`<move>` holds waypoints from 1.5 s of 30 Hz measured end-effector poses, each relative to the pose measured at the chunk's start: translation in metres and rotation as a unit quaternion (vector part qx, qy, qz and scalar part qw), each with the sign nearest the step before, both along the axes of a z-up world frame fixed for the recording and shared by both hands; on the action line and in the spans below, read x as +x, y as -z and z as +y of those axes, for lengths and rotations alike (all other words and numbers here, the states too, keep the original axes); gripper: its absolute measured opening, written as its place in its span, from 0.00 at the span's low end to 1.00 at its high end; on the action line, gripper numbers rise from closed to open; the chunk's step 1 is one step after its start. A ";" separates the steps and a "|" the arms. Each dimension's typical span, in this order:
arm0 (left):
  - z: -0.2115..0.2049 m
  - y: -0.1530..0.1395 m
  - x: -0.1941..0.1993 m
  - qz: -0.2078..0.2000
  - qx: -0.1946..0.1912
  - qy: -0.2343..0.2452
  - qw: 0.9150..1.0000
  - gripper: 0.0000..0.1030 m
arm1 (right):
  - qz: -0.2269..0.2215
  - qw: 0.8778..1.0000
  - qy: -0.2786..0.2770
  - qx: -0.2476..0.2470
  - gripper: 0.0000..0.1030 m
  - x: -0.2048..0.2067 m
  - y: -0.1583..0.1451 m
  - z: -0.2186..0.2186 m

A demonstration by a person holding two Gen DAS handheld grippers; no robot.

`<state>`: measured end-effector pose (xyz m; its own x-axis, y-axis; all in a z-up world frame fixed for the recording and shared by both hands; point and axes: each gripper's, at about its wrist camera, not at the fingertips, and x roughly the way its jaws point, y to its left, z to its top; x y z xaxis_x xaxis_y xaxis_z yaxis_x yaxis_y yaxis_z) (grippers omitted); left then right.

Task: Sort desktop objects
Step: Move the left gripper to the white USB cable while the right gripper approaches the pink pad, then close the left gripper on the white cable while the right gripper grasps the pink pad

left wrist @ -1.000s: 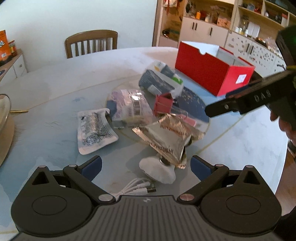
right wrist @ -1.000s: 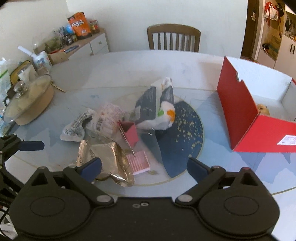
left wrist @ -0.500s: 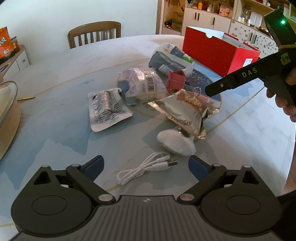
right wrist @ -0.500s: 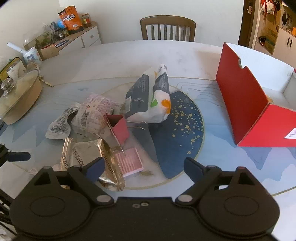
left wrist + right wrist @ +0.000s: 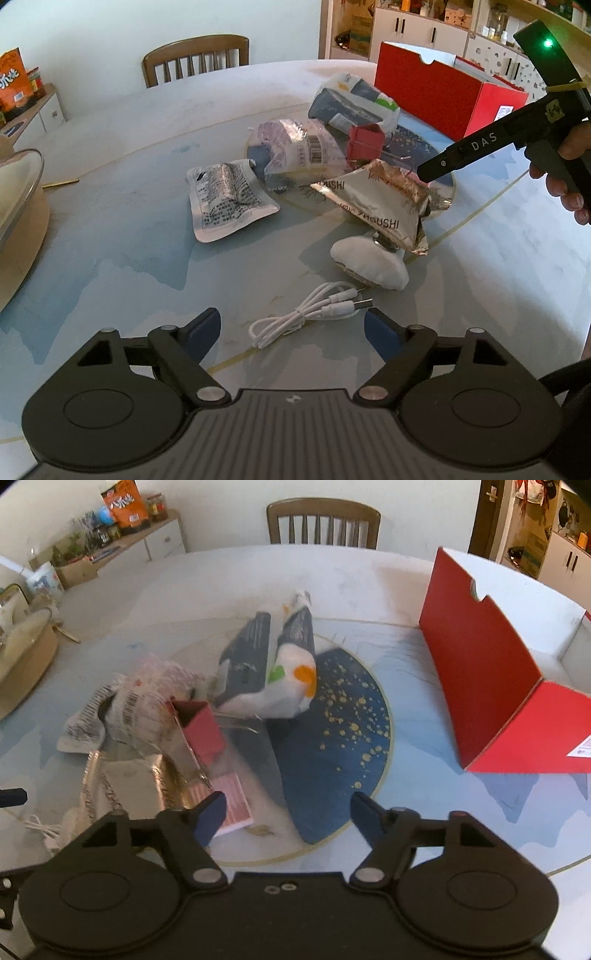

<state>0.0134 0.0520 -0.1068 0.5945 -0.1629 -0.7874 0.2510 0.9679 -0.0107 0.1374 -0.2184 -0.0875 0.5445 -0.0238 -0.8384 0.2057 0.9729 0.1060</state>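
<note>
Cable (image 5: 310, 312) between left gripper (image 5: 291, 328) fingers, untouched.
Both jaws closing, still wide; right gripper (image 5: 286, 812) over pink card (image 5: 236, 805), empty.

"DAS" on right hand-held gripper (image 5: 432, 171); "HUSHI" on foil packet (image 5: 380, 206).
</note>
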 end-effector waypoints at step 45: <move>-0.008 -0.002 0.003 -0.010 0.012 0.024 1.000 0.23 | 0.010 0.999 -0.041 -0.011 0.41 0.013 0.006 0.018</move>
